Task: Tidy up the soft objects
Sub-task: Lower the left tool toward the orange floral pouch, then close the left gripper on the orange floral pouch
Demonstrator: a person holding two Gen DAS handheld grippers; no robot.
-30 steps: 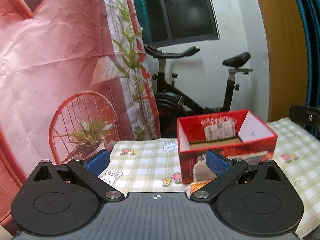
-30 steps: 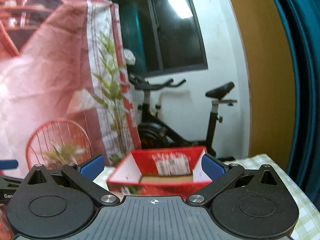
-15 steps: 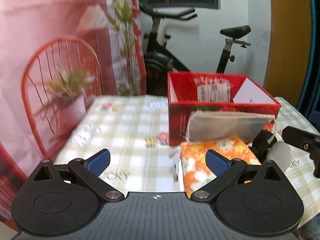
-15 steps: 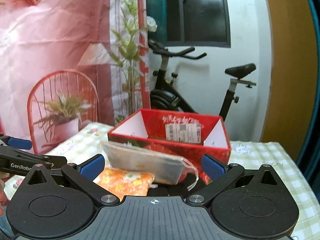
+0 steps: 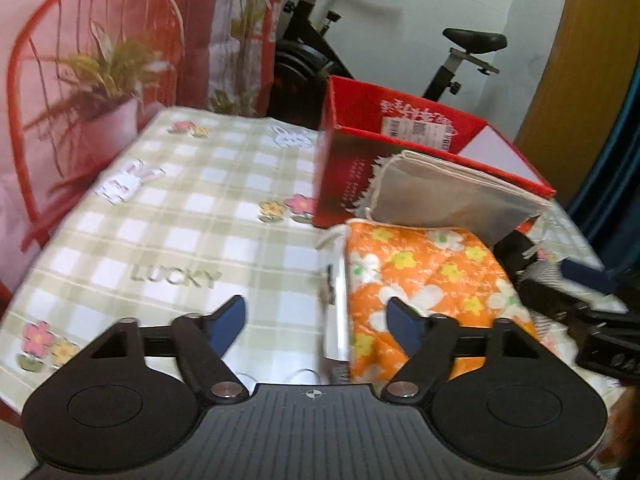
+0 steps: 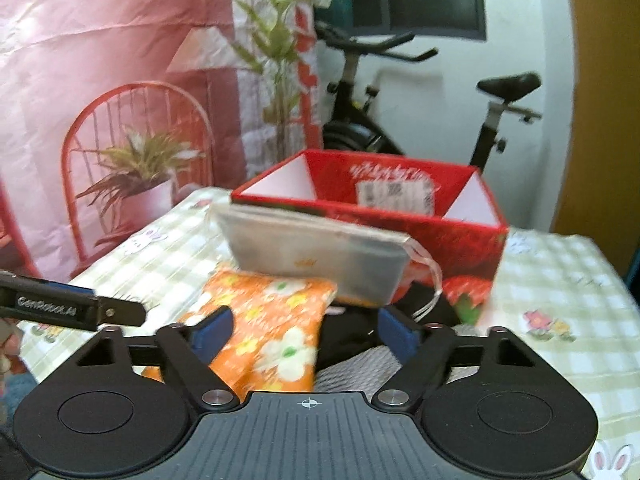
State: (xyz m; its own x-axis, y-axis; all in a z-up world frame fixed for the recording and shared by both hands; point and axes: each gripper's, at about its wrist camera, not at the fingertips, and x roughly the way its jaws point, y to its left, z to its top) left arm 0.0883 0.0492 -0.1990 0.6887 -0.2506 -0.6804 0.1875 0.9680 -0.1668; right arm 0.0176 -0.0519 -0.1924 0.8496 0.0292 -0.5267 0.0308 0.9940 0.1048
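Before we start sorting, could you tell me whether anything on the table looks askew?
Yes: the grey drawstring pouch leans tilted against the red box, propped on the orange floral pouch rather than lying flat. The box looks empty.

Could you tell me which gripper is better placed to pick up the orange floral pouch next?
Probably the right gripper: the orange floral pouch lies between its closing jaws, not yet pinched. The left gripper, also closing, frames mostly bare tablecloth, with the pouch off to one side.
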